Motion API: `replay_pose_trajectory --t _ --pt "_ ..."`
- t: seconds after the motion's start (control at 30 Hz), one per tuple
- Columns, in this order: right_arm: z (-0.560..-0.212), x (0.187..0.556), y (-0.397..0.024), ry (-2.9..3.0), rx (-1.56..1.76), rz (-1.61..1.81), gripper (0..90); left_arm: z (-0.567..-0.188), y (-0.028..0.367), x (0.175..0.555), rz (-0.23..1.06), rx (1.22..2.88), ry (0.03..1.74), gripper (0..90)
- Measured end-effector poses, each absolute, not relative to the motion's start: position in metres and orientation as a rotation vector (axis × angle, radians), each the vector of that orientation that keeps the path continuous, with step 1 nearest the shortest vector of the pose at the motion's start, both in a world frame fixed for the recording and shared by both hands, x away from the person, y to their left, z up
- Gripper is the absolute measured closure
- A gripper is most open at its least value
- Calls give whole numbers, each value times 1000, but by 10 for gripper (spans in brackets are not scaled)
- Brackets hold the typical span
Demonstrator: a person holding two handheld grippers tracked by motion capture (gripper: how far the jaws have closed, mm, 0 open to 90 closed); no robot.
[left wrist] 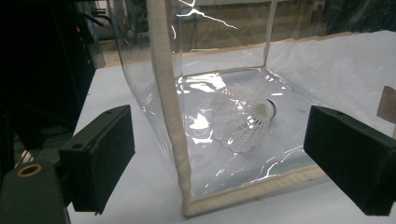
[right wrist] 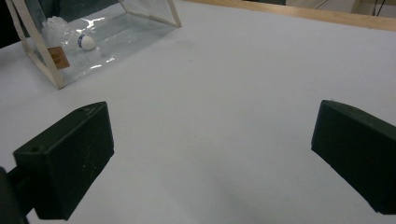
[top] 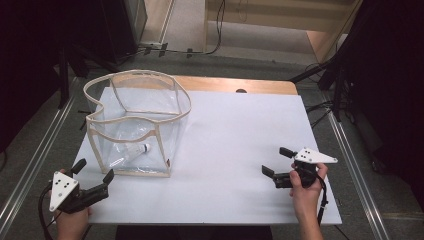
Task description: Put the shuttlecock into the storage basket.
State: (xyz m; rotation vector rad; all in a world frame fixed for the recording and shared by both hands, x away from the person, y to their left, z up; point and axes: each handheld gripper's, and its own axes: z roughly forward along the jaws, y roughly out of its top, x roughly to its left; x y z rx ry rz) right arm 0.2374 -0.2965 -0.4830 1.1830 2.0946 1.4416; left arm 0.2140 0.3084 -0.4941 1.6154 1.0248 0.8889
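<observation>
A clear plastic bag with cream trim [top: 150, 74] stands open-topped on the left of the white table [top: 240, 130]. A white shuttlecock [top: 136, 150] lies on its side on the bag's floor. My left gripper [top: 94, 170] is open just off the bag's near left corner, holding nothing. In the left gripper view the shuttlecock [left wrist: 243, 116] shows through the wall behind the corner seam [left wrist: 168, 116], between the open jaws [left wrist: 224, 158]. My right gripper [top: 276, 161] is open over bare table on the right, pointing left. Its view [right wrist: 210, 158] has the bag [right wrist: 130, 28] and shuttlecock [right wrist: 70, 32] far off.
A wooden strip [top: 235, 84] runs along the table's far edge. Black stands [top: 340, 75] flank the table on both sides, and metal rails [top: 35, 160] run along the floor. A small brown label [right wrist: 55, 57] sits on the bag's near corner.
</observation>
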Motion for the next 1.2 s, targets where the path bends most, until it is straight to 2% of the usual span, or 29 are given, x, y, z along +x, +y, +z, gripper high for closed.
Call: replay_pose_trajectory --t 1.2 --pt "-498 206 -354 1981 1293 1412 0 -494 308 213 893 1623 1019 92"
